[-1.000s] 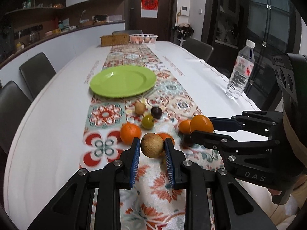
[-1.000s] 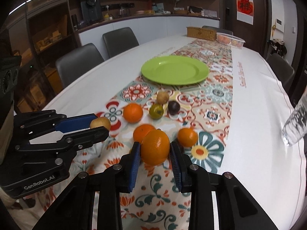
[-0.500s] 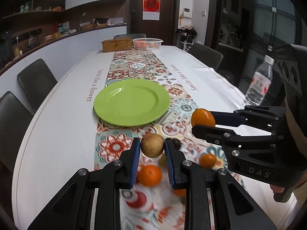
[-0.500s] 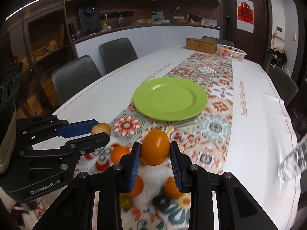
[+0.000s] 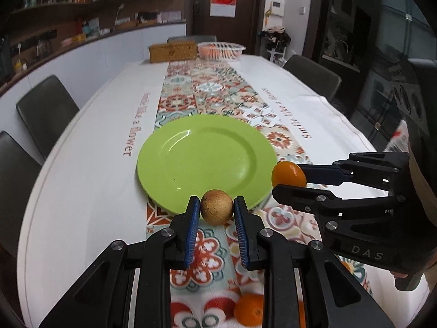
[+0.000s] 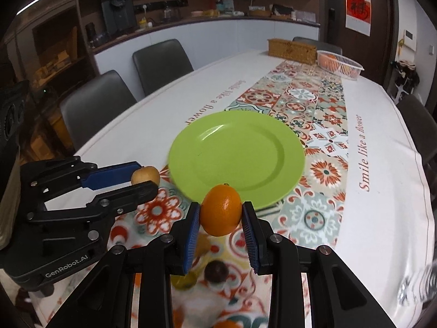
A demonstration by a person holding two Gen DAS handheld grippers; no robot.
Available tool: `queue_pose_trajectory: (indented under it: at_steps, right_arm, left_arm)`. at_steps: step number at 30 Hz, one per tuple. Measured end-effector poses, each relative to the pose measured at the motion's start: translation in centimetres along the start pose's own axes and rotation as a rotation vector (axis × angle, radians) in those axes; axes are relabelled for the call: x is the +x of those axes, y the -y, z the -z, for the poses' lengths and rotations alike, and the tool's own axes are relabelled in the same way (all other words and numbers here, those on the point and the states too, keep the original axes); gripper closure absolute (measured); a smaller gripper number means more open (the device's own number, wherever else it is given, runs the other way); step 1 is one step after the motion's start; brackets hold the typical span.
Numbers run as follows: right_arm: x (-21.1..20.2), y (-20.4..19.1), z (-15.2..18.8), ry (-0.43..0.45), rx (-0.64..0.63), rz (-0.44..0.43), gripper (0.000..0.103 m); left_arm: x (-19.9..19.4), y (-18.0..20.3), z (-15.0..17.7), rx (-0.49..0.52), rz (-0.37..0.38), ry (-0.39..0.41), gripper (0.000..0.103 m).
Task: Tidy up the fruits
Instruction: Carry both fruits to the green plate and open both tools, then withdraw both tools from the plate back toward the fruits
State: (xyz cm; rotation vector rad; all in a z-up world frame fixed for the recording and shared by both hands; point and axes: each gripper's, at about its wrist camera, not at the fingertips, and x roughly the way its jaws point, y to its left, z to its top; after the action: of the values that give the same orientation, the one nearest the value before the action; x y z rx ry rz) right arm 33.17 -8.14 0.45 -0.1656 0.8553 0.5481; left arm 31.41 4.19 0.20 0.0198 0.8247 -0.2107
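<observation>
1. green plate (image 5: 207, 161) sits on the patterned table runner (image 5: 215, 95), with nothing on it.
2. left gripper (image 5: 216, 213) is clamped on a round brown fruit (image 5: 216, 211), held just at the plate's near rim.
3. right gripper (image 6: 221, 214) is clamped on an orange (image 6: 221, 210), also at the plate's near edge; whether either fruit is over the rim or short of it, i cannot tell.
4. in the left wrist view the right gripper (image 5: 286, 183) comes in from the right with the orange (image 5: 288, 175) beside the plate.
5. below the grippers, blurred, a dark fruit (image 6: 216, 272) and a yellowish fruit (image 6: 185, 280) lie on the runner, and another orange (image 5: 249, 309) lies nearer.
6. white basket (image 6: 340, 64) and a woven box (image 6: 292, 50) stand at the far end of the table (image 5: 90, 164).
</observation>
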Motion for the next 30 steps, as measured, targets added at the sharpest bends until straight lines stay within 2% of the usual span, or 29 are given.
queue_pose_trajectory:
  at_steps: [5,15,19,26,30]
  right_arm:
    - [2.7,1.1,-1.4,-0.044,0.036,-0.007,0.071]
    - [6.4,2.6,-2.6,-0.097,0.087,0.01,0.071]
    - [6.5,2.9,-2.6,-0.092,0.113,0.018,0.067]
    - [4.0,3.0,-2.2,-0.047,0.119,0.043,0.064]
    - [1.1,2.2,-1.1,-0.002,0.106,0.052,0.064]
  left_arm:
    - [3.2,-1.5,-0.9,-0.046,0.027,-0.071,0.077]
    - [5.8,-2.7,-1.8,-0.078,0.032,-0.116,0.077]
    - [5.0,-2.7,-1.7,-0.065,0.008,-0.093,0.065]
    - [2.1,-2.5,-1.2,-0.062,-0.034,-0.038,0.064]
    - [-0.6,-1.6,-0.6,-0.048,-0.063,0.011,0.056]
